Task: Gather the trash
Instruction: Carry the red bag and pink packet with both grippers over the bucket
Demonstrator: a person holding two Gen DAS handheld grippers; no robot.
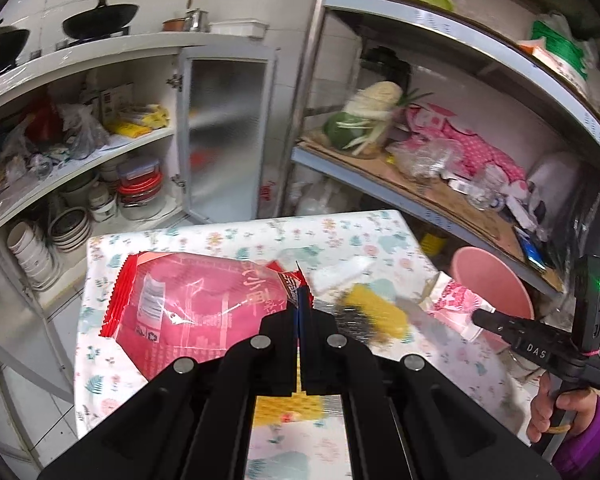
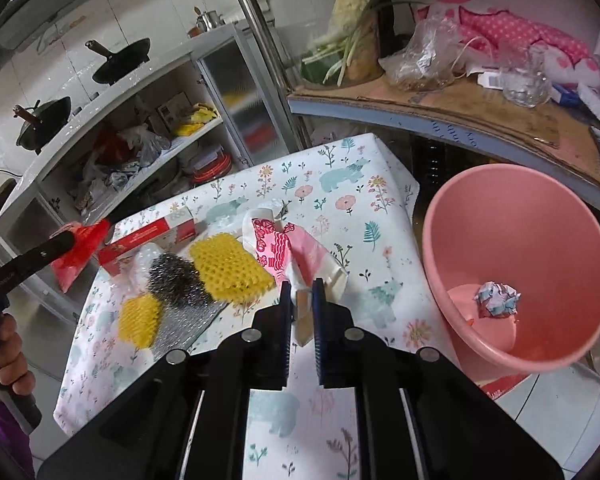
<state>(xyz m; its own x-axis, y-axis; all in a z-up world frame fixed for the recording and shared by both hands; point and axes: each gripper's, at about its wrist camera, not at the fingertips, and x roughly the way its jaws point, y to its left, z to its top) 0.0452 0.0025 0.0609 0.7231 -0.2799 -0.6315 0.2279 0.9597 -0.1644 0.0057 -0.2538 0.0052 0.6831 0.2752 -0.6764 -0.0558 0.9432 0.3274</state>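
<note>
My left gripper [image 1: 300, 300] is shut on the corner of a red plastic snack bag [image 1: 196, 300], lifted above the flowered table [image 1: 380, 232]; from the right wrist view that red bag [image 2: 78, 250] hangs at the left gripper's tip. My right gripper [image 2: 302, 300] is shut on the edge of a crushed pink-and-white paper cup [image 2: 296, 252], raised off the table. The pink bin [image 2: 540, 240] stands to the right of the table with a crumpled paper ball [image 2: 496, 298] inside. On the table lie yellow foam netting [image 2: 230, 268], a steel scourer [image 2: 172, 280] and a red-and-white box [image 2: 148, 238].
An open cupboard [image 1: 100, 160] with bowls, containers and bags stands beyond the table on the left. A metal shelf rack [image 1: 440, 192] with vegetables, pink cloth and bags overhangs the bin. A person's hand [image 1: 556, 412] in a purple sleeve holds the right gripper.
</note>
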